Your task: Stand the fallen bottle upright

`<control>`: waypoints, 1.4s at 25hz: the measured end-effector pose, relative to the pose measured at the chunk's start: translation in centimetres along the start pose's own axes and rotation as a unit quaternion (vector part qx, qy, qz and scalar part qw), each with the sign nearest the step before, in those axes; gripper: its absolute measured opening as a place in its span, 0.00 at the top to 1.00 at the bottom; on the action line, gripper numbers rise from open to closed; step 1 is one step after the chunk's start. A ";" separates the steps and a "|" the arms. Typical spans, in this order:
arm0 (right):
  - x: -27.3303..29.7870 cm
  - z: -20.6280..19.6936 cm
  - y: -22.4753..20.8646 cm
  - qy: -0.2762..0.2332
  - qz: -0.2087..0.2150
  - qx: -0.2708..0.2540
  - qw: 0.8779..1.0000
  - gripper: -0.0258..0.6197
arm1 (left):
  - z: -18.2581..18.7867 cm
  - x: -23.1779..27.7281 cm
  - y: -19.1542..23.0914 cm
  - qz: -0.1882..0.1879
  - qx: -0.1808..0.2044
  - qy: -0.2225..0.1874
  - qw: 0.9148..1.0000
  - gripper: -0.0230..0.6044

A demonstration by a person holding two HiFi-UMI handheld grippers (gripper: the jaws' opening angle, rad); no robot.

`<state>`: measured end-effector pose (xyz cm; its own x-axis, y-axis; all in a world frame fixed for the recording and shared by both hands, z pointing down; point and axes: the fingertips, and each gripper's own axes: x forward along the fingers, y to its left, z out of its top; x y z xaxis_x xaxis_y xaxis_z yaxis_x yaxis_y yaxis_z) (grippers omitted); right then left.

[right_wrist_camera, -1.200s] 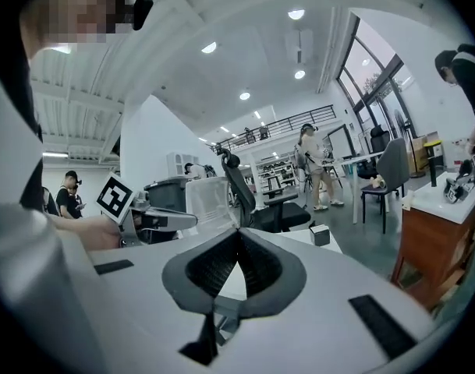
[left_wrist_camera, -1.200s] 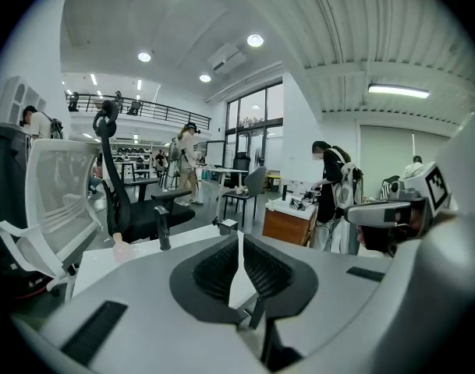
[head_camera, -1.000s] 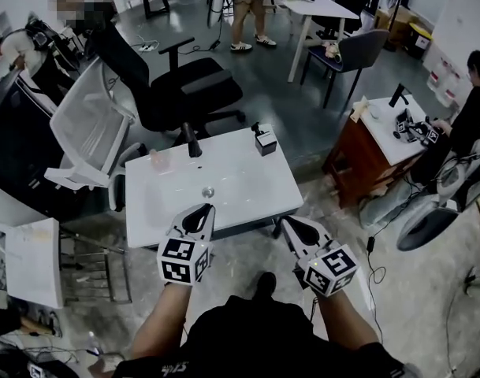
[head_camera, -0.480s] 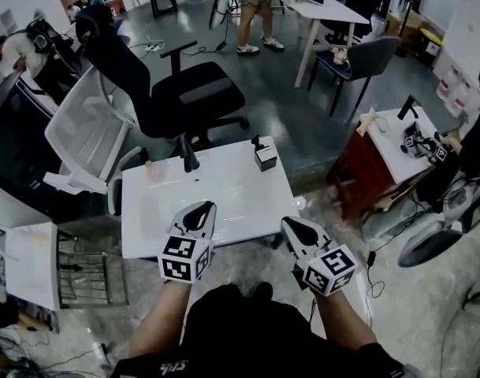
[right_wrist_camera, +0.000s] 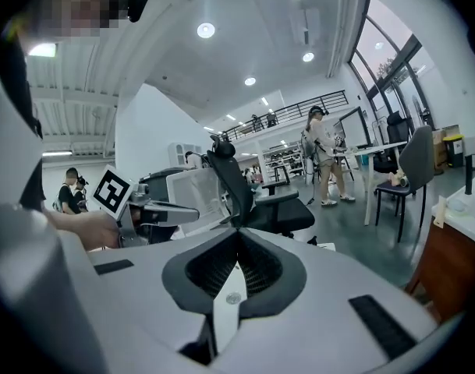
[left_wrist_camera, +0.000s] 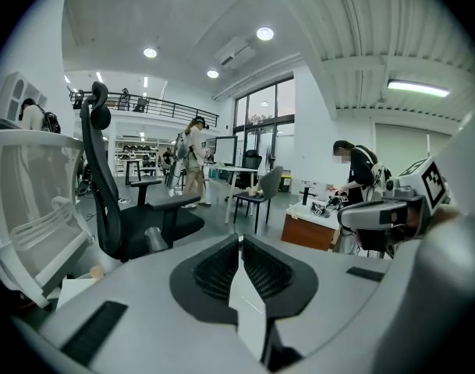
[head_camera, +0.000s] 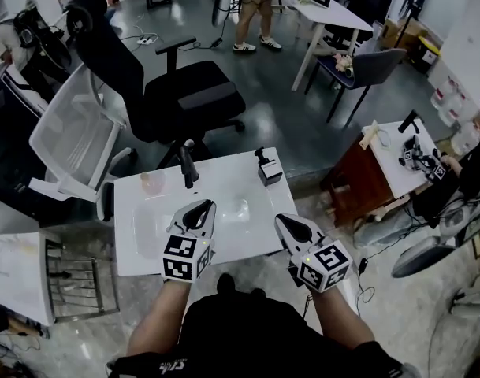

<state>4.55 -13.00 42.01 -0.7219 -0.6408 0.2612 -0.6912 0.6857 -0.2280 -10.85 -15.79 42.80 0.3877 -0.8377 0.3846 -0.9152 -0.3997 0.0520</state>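
Observation:
A white table stands just ahead of me. On it lies a faint see-through bottle shape, too pale to make out well. My left gripper hovers over the table's near part, a little left of that shape. Its jaws are shut with nothing between them, as the left gripper view also shows. My right gripper is by the table's near right edge, shut and holding nothing; its own view shows the pads together. Each gripper view also catches the other gripper: the right gripper and the left gripper.
A dark upright object, a small black-and-white box and a peach-coloured thing sit at the table's far side. A black office chair and a white mesh chair stand behind it. To the right is a brown cabinet; people stand farther off.
The table has come closer and now lies under the gripper tips. Both grippers went forward with me, still shut and side by side.

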 end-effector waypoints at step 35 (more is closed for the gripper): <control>22.5 -11.2 -23.9 0.335 -0.082 -0.052 0.937 0.25 | -2.5 13.7 4.0 0.009 -0.047 0.079 0.996 0.91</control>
<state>5.22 -39.92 63.86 -0.3983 -0.4036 0.8237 -0.7597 0.6484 -0.0497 -9.51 -27.99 50.57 0.3556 -0.7723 0.5263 -0.9310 -0.3425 0.1264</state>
